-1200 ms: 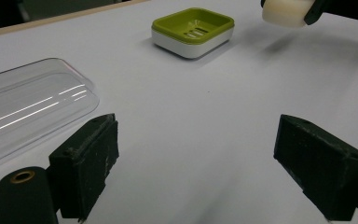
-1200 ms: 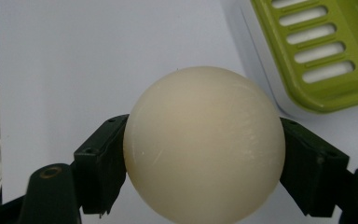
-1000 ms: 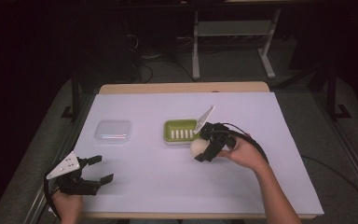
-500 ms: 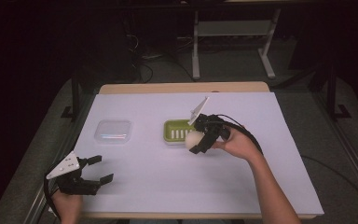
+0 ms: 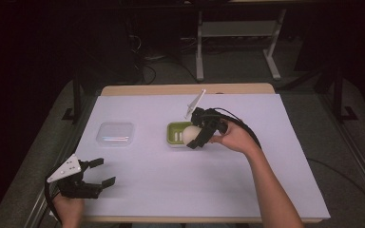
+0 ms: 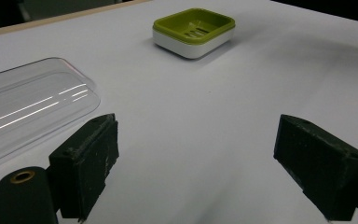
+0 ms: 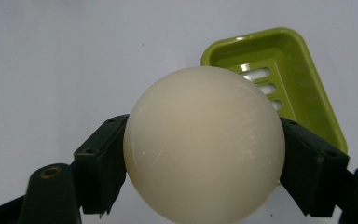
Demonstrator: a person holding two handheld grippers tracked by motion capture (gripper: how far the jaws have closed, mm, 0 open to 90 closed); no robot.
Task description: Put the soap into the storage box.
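Observation:
My right gripper (image 5: 193, 137) is shut on a cream, rounded soap bar (image 5: 190, 134), held above the right part of a green slotted soap dish (image 5: 174, 132) near the table's middle. In the right gripper view the soap bar (image 7: 204, 144) sits squeezed between both jaws, with the soap dish (image 7: 289, 65) below and behind it. My left gripper (image 5: 99, 172) rests open at the front left corner with nothing between its jaws. From the left gripper view, the soap dish (image 6: 193, 31) lies far ahead with nothing in it.
A clear plastic lid (image 5: 116, 132) lies left of the dish, and it shows close at the left in the left gripper view (image 6: 25, 109). White paper (image 5: 285, 156) covers the table. A metal stand (image 5: 237, 33) is on the floor beyond the far edge.
My right gripper has carried the soap bar up and leftward, from beside the dish's right edge to over the dish. The left gripper has stayed still.

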